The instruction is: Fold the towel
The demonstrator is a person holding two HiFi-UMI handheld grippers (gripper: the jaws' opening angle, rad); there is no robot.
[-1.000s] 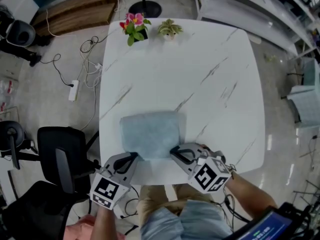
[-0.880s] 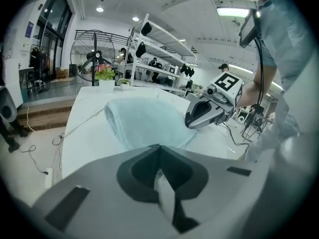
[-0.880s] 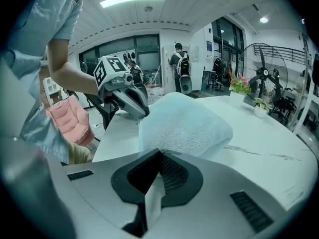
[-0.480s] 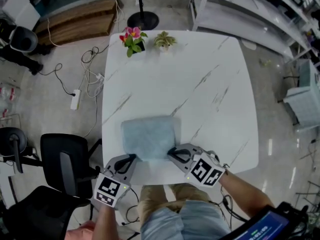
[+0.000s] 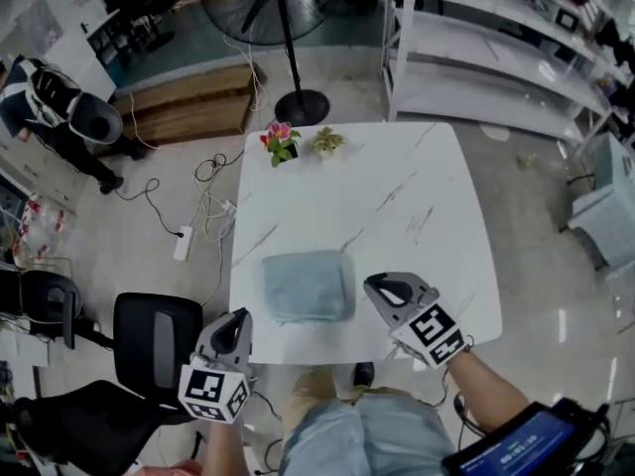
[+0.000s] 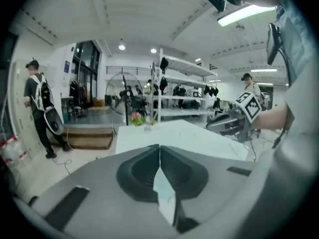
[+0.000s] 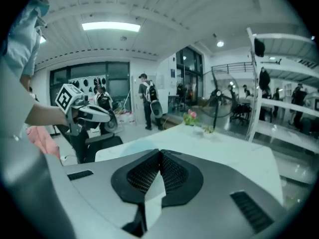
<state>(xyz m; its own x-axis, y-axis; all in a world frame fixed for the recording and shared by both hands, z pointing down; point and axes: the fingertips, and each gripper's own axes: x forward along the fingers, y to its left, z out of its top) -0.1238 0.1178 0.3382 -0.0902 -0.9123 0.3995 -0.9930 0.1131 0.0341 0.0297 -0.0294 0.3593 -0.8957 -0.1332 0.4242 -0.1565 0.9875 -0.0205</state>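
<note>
The folded pale blue cloth towel (image 5: 308,286) lies by the near edge of the white marble-look table (image 5: 397,186), ahead between my grippers. The left gripper (image 5: 238,319) and right gripper (image 5: 376,285) are pressed together, empty. The right looks nearer.

White marble table (image 5: 397,196) mid-room; beyond it, a standing fan (image 5: 299,101) and white shelving (image 5: 476,58); black chair (image 5: 159,340) at its left.

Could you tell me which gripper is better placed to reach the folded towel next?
Right, probably: the right gripper hangs shut beside the right edge of the towel, while the left gripper sits at a corner of the table.
</note>
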